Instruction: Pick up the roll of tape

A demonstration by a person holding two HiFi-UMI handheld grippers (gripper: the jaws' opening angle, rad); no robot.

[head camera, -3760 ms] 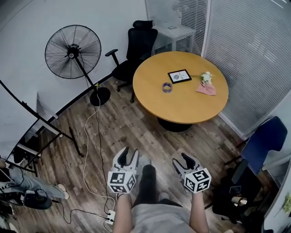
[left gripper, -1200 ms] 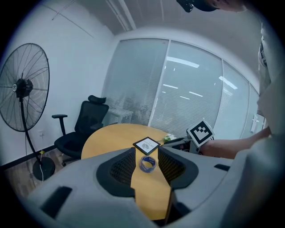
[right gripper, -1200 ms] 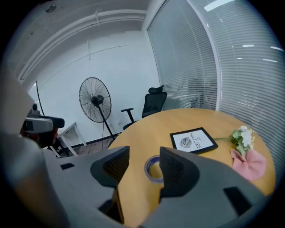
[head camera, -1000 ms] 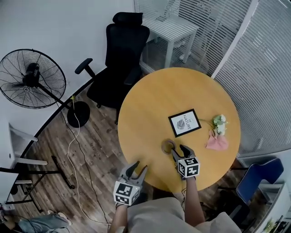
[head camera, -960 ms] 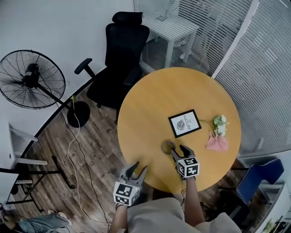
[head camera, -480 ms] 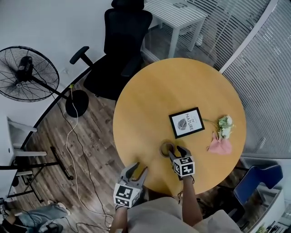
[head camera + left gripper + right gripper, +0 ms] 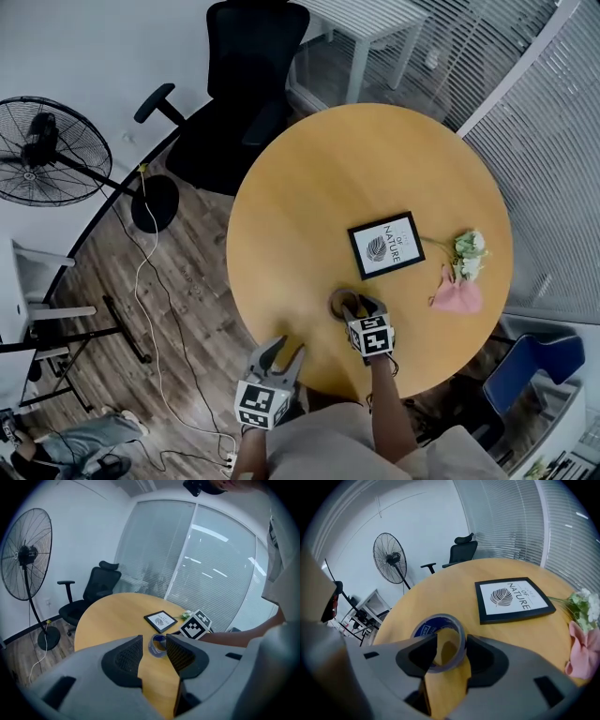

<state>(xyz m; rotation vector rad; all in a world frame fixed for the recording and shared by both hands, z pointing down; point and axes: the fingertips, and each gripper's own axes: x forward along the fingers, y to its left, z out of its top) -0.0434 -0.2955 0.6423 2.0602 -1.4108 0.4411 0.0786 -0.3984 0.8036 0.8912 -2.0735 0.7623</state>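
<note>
Clear roll of tape with blue-printed core (image 7: 341,301) lies flat on the round wooden table (image 7: 309,178), just nearside of the black-framed leaf print (image 7: 386,245).

Right gripper (image 7: 451,644): jaws wide, just been closing slightly, one side of the roll's wall between them, pads not pressing.

Left gripper (image 7: 154,646): jaws apart, empty, well nearside of the print.

Risk: an off-centre pinch may skid or tip the roll.

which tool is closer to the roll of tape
Right. The right tool is at the roll of tape, jaws just closing with its rim between them, not yet gripping; the left tool hangs back at the table edge.
</note>
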